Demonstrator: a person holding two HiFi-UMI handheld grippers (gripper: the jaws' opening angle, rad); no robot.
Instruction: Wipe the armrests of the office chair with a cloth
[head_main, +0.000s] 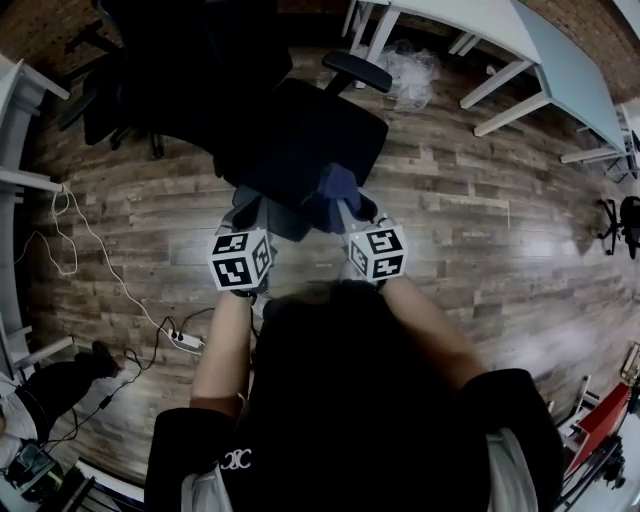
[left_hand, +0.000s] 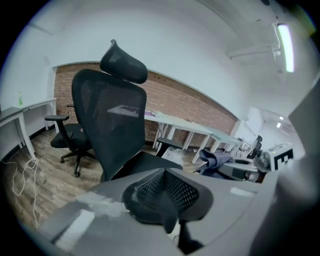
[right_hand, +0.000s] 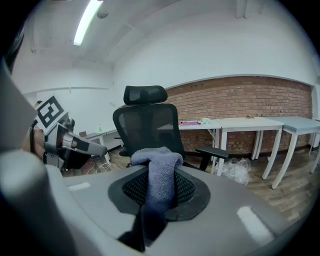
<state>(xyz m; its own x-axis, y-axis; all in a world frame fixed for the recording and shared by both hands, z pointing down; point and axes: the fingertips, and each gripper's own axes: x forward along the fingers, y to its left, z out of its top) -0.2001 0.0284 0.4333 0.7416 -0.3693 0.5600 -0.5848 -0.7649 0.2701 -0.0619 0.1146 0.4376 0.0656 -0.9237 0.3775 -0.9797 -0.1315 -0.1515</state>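
Note:
A black mesh office chair stands in front of me, its far armrest showing past the seat. My right gripper is shut on a blue-grey cloth, held over the seat's near edge. In the right gripper view the cloth sticks up from the jaws, with the chair and one armrest beyond. My left gripper hovers beside it at the left, shut with nothing in it. The left gripper view shows the chair back, an armrest and the cloth.
White desks line the far right, with a clear plastic bag on the wooden floor beneath. A second dark chair stands at the far left. A power strip and white cables lie on the floor at my left.

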